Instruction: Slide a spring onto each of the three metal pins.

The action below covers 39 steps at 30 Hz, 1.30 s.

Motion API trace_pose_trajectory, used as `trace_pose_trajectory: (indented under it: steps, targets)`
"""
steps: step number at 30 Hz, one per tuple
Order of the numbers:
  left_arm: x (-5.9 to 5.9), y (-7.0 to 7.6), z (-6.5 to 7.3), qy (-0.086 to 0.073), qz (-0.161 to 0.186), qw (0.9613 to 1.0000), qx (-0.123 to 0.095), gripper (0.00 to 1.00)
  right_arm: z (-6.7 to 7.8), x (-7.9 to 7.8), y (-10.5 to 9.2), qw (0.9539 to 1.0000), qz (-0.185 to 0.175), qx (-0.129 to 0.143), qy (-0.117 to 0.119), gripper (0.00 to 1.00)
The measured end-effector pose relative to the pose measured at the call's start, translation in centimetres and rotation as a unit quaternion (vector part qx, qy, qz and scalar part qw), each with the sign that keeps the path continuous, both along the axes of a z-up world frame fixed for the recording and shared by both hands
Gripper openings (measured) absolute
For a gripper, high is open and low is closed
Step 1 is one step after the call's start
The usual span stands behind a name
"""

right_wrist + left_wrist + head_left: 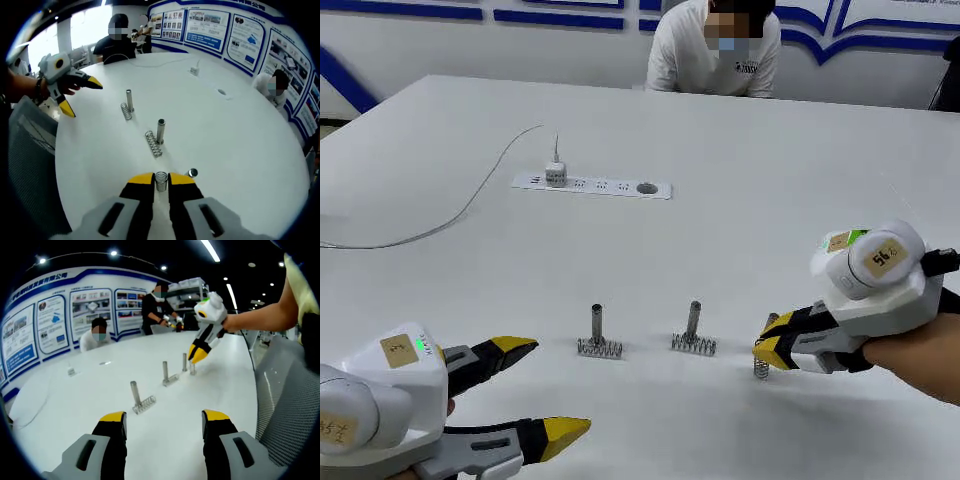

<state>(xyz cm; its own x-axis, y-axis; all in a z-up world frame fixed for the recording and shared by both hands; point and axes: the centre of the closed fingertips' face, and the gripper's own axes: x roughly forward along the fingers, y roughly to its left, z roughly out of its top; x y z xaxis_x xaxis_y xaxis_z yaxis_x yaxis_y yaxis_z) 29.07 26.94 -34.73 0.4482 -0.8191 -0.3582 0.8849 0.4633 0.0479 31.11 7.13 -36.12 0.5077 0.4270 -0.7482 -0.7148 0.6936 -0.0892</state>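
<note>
Three short metal pins stand in a row on the white table (770,200): a left pin (597,322), a middle pin (693,318) and a right pin (772,320) partly hidden by my right gripper. A loose spring (599,348) lies at the left pin's foot, and another spring (693,344) lies by the middle one. My right gripper (767,352) is shut on a third spring (161,182), held upright just beside the right pin (192,173). My left gripper (548,388) hovers open and holds nothing, in front of the left pin (135,392).
A white power strip (592,185) with a plugged charger (556,172) lies mid-table, and its cable (470,205) trails off to the left. A person (715,50) sits at the far edge. More people stand in the background of the gripper views.
</note>
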Motion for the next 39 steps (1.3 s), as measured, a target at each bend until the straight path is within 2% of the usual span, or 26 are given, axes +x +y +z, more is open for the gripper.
trace_pose_trajectory:
  steps: [26, 39]
  targets:
    - [0.6, 0.7, 0.0, -0.003, 0.015, 0.9999, -0.003, 0.66, 1.9, -0.7, -0.1, 0.9990, -0.024, 0.035, -0.015, 0.12]
    - [0.8, 0.6, -0.1, 0.004, 0.019, 0.9998, -0.005, 0.69, 3.2, -0.8, -0.4, 0.9979, -0.035, 0.047, -0.025, 0.12]
